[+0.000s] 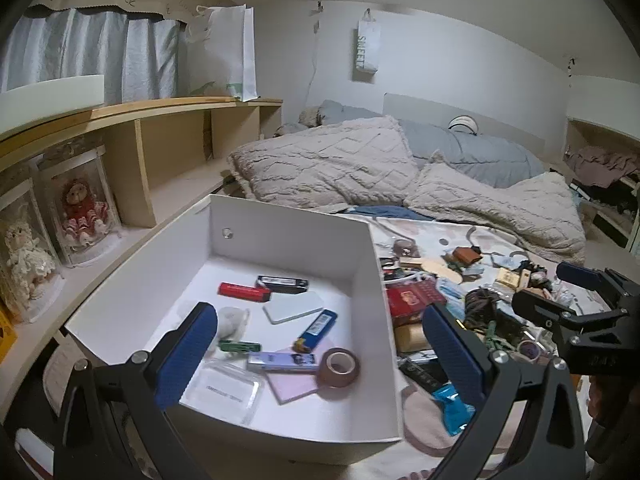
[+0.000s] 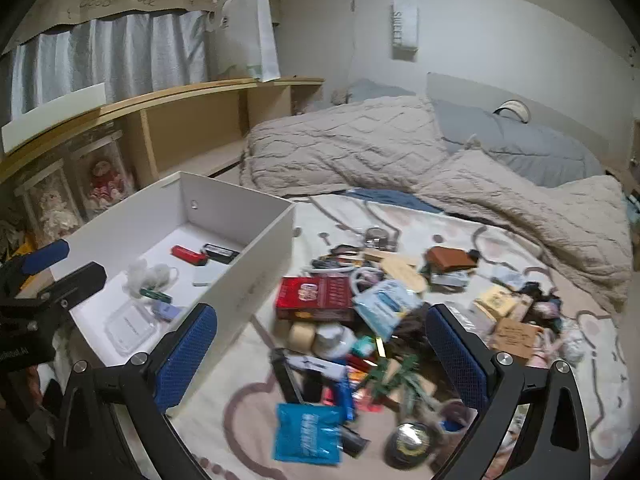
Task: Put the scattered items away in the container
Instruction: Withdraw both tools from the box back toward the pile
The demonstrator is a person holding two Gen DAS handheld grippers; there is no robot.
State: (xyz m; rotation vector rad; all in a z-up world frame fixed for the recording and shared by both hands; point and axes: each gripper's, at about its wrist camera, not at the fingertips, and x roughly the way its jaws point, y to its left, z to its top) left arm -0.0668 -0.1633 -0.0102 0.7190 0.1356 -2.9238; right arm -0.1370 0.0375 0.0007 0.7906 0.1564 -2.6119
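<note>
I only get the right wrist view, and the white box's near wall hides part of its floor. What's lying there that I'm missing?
Observer: A roll of brown tape lies on the floor of the white box, close to its right wall.
Operator: Anything next to it?
Observer: What looks like a blue lighter lies just behind the tape.
Operator: Is the left gripper holding something?
Observer: No, the left gripper is open, with nothing between its fingers.
</note>
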